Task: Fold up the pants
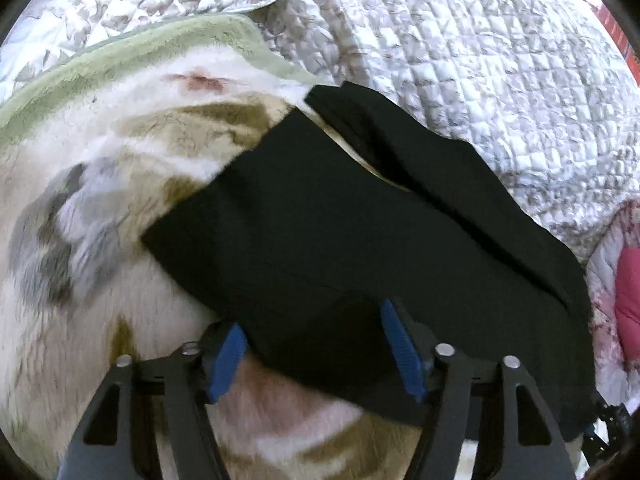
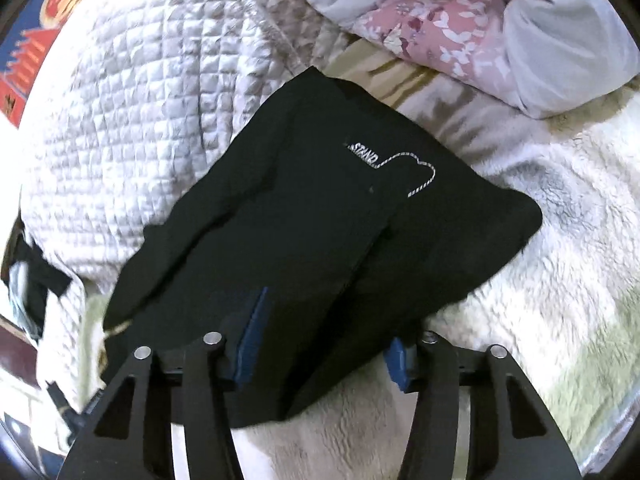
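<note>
Black pants (image 1: 340, 220) lie folded in a thick bundle on a fluffy patterned blanket (image 1: 100, 208). In the right wrist view the pants (image 2: 320, 208) show a small white stitched logo. My left gripper (image 1: 316, 344) is open, its blue pads either side of the bundle's near edge, with cloth lying between the fingers. My right gripper (image 2: 324, 344) is open too, its blue pads straddling the near edge of the pants. Neither gripper pinches the cloth.
A white quilted bedspread (image 1: 460, 60) lies behind the pants. A pink floral duvet (image 2: 440, 32) is bunched at the far side in the right wrist view. The fluffy blanket (image 2: 540, 260) spreads around the pants.
</note>
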Tool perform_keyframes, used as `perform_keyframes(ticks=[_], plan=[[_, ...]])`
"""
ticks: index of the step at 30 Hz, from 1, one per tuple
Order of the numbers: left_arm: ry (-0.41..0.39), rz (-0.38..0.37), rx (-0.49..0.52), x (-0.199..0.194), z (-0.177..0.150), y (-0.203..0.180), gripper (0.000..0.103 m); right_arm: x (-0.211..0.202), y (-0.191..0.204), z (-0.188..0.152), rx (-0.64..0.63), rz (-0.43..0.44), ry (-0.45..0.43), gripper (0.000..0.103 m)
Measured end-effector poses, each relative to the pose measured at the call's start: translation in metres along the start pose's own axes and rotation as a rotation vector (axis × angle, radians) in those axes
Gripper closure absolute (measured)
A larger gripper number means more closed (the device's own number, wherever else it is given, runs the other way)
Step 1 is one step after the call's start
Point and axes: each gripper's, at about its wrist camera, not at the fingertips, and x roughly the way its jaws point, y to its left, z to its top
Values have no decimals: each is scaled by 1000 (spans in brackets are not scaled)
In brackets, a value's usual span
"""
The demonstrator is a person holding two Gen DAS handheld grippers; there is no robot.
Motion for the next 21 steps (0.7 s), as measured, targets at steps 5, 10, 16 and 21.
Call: perform_keyframes(ticks=[5,10,16,21], plan=[[-37,41,-5,4,7,6,78,5,-11,4,22,-21,-7,90],[-30,58,-21,-7,12,13,99,-14,-4,11,-12,26,-13,97],[-87,51,91,-60,18,5,99,-55,-2,14,-29,62,-23,98],[-95,49,116,-100,8,19,99,-69,-11,-4,-35,-1,41,98]])
